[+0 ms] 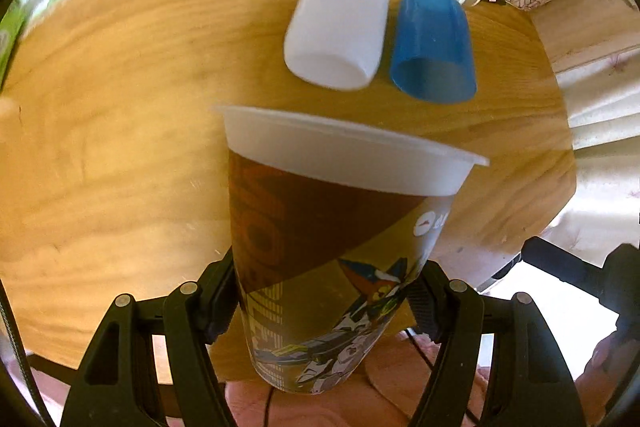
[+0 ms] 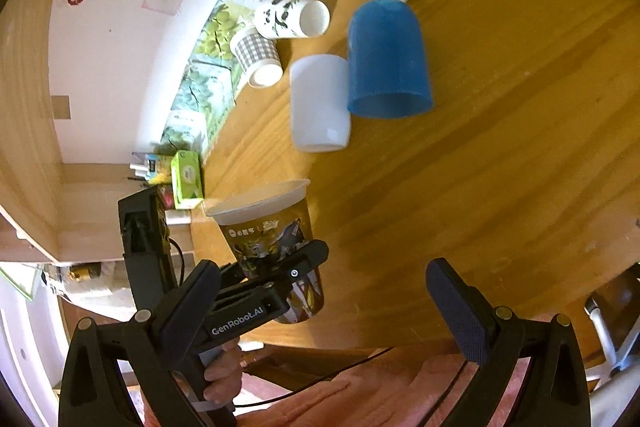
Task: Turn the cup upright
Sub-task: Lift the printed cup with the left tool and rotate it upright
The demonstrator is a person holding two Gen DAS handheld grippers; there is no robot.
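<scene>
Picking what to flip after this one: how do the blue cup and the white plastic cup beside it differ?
The blue cup is translucent blue; the white plastic cup is opaque white. In the right wrist view the blue cup looks larger and reaches farther back on the table. Both lie on their sides, side by side, mouths toward the camera. Whether they touch is unclear.

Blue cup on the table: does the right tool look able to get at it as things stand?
Probably yes. The right tool is open and holds nothing, and bare table lies between it and the blue cup; only the white cup touches one side.

blue cup [image 2: 387, 59] and white cup [image 2: 319, 103] lie touching on wooden table [image 2: 500, 147].
</scene>
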